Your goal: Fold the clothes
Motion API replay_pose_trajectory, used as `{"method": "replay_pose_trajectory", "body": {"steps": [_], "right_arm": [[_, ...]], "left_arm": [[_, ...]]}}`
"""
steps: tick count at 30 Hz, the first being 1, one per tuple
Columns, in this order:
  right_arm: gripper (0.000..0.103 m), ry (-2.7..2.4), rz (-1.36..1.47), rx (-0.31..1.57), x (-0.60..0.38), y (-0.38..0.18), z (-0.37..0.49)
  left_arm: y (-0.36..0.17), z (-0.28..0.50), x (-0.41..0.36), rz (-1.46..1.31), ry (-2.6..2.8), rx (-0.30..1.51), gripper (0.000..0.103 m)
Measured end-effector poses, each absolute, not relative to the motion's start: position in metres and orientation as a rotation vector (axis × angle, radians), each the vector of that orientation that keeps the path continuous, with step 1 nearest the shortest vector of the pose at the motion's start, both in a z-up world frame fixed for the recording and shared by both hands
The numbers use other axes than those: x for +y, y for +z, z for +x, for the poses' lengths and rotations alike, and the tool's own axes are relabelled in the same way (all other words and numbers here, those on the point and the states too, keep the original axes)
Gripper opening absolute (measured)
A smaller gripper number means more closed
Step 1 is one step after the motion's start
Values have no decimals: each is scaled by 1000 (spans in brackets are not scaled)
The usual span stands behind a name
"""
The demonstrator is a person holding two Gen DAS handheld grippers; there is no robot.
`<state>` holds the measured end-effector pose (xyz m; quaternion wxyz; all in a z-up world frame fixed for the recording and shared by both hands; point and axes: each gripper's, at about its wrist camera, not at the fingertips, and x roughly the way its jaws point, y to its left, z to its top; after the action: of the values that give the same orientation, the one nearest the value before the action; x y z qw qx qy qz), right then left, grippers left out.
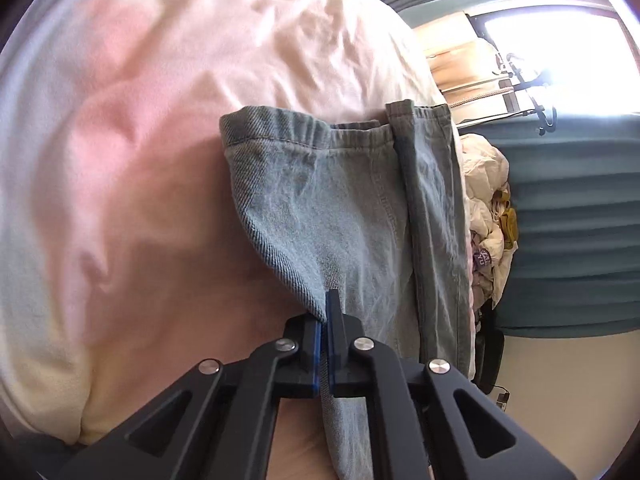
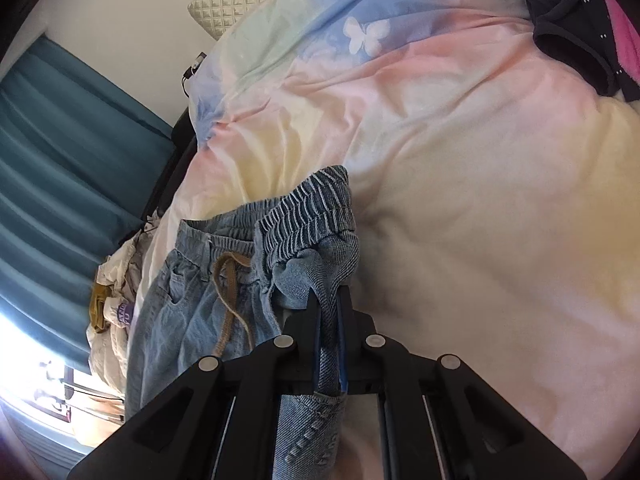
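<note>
Your left gripper (image 1: 325, 320) was pinched tight on a fold of the jeans (image 1: 360, 208), and the cloth spread out past its fingers onto the bed (image 1: 140, 120). Your right gripper (image 2: 329, 300) was pinched tight on the stretchy waistband (image 2: 308, 216), which bunched up just past its fingertips. A brown cord (image 2: 230, 292) hung to their left.

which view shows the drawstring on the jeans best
The right wrist view: the brown drawstring hangs in plain sight below the elastic waistband of the jeans. The left wrist view shows only plain denim and a hem, no drawstring.
</note>
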<state>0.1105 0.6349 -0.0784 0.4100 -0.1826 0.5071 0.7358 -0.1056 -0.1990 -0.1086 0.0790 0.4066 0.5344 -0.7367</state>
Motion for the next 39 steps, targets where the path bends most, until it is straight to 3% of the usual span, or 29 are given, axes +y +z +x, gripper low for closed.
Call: {"method": "replay_pose_trajectory", "body": {"steps": [6,15,27,39], "right_arm": [[3,1984,-480,1166,629,-33,66],[3,2037,-536,1125,653,12,-29],[3,2098,-619,950,682,9,-182],[3,2144,-675,785,702,-73,-287]], "left_arm": [[-59,-140,-197,1148,-2348,1521,1],[-13,-263,-179,1178,-2427,1321,1],[-48,-436,-145,1332,-2410,1139,1],[-98,-533,-113,1417,-2375,920,2]]}}
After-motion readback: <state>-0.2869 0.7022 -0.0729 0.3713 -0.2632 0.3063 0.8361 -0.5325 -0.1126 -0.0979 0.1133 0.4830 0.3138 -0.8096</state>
